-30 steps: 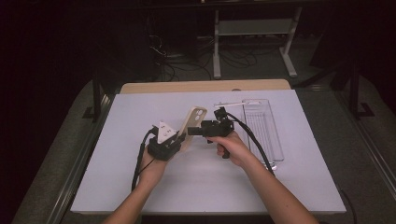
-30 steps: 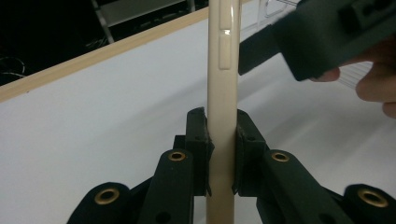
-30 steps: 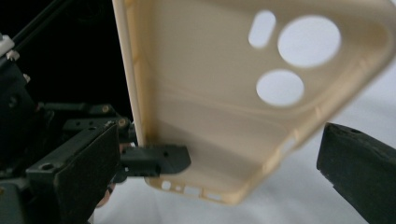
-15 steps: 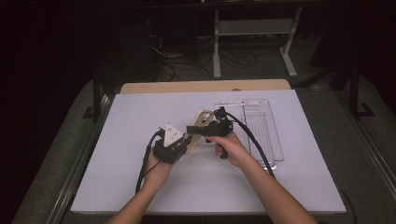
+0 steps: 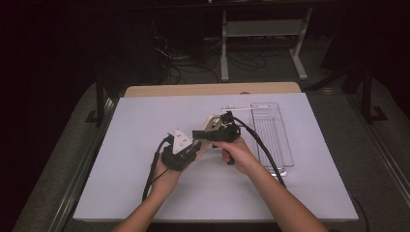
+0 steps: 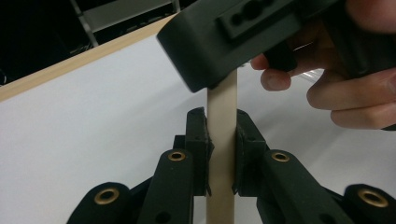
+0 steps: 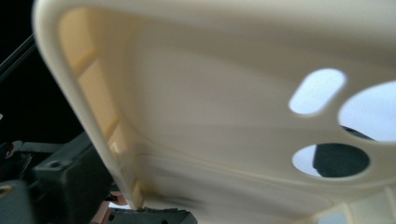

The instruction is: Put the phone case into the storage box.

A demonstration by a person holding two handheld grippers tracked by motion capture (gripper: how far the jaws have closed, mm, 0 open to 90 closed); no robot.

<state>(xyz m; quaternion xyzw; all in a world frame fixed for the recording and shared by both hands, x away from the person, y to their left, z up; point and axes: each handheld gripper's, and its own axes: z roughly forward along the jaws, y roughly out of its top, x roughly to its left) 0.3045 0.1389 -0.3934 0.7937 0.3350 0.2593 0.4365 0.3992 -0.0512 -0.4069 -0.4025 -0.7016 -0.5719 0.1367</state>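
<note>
High view: at the centre of the white-topped bench (image 5: 145, 159), a person's two hands meet over a cream-coloured plastic phone case (image 5: 211, 124) held tilted above the surface. The left claw (image 5: 192, 151), at about seven o'clock from the case, is clamped on its lower edge; the right claw (image 5: 205, 134), at four o'clock from the case, lies across it, and whether its jaws grip cannot be told here. A clear plastic rectangular tray (image 5: 278, 140) sits on the bench at three o'clock from the hands, well apart from the case.

Left gripper view: the two black jaws stand together on the thin cream edge of the case (image 6: 222, 140), pads pressing it from both sides. The right claw's black body (image 6: 243, 32) crosses at twelve o'clock, with fingers (image 6: 355, 100) at two o'clock.

Right gripper view: the case's inner face (image 7: 210, 107) looms close, camera cut-outs at three o'clock; the jaws' state cannot be told.
</note>
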